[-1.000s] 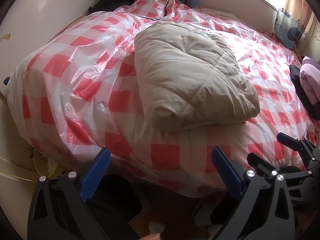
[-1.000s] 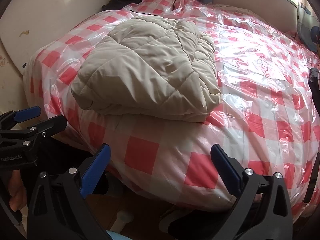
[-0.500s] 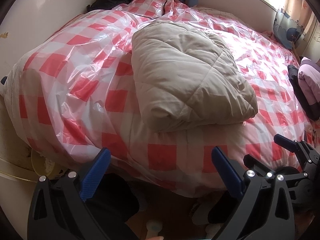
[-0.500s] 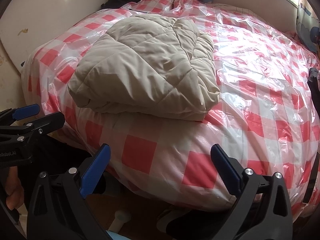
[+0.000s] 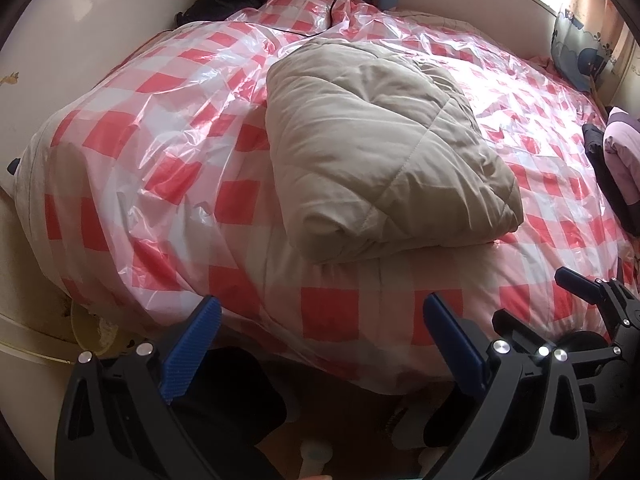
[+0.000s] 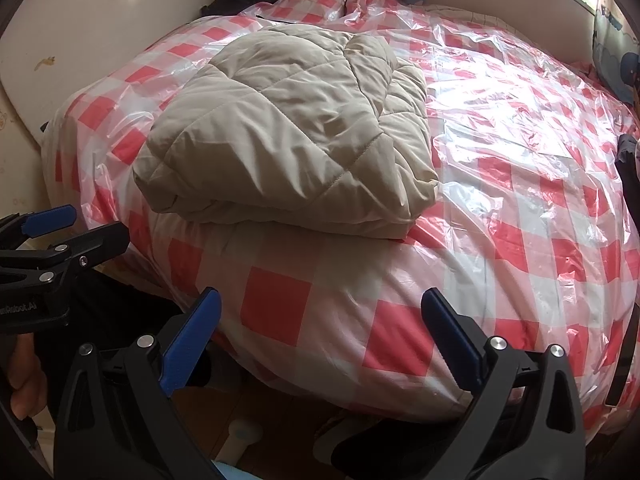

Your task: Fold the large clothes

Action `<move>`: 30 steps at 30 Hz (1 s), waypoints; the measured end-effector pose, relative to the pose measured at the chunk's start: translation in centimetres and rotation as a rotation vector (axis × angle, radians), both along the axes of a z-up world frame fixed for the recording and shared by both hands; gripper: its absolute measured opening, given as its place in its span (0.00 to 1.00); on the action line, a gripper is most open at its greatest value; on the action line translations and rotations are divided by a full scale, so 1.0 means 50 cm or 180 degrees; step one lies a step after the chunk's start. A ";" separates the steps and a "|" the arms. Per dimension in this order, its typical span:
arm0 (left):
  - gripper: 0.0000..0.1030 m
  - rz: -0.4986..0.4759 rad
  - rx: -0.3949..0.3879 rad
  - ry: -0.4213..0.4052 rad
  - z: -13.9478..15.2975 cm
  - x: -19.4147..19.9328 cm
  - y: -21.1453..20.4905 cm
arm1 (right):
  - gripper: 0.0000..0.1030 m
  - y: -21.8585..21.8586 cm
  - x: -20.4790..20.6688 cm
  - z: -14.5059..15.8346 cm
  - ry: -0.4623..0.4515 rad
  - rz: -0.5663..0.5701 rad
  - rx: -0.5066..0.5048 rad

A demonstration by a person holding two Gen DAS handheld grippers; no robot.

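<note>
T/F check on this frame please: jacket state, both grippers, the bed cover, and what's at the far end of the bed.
1. The beige quilted jacket lies folded into a compact bundle. True.
2. The left gripper is shut on the jacket. False: it is open, off the near bed edge, holding nothing.
3. The right gripper is open and empty. True.
4. The jacket rests on bare wood. False: it lies on the red-checked plastic sheet covering the bed.
5. A black cable lies at the far end of the bed. True.
</note>
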State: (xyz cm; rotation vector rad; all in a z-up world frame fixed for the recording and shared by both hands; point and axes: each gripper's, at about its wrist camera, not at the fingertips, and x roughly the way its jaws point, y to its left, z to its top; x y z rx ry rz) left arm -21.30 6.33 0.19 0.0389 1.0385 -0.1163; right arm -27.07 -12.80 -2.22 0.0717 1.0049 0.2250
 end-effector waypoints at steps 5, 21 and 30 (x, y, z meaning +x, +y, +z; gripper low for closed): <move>0.95 -0.0024 0.0067 -0.0048 0.003 -0.003 -0.007 | 0.94 0.000 0.000 -0.001 0.0001 0.0001 -0.0002; 0.95 -0.0004 -0.0003 -0.0026 0.000 0.001 -0.003 | 0.94 0.001 0.002 -0.008 0.0022 0.0011 0.0005; 0.95 0.0021 0.0020 -0.0046 -0.002 0.004 -0.002 | 0.94 0.000 0.005 -0.014 0.0043 0.0018 0.0018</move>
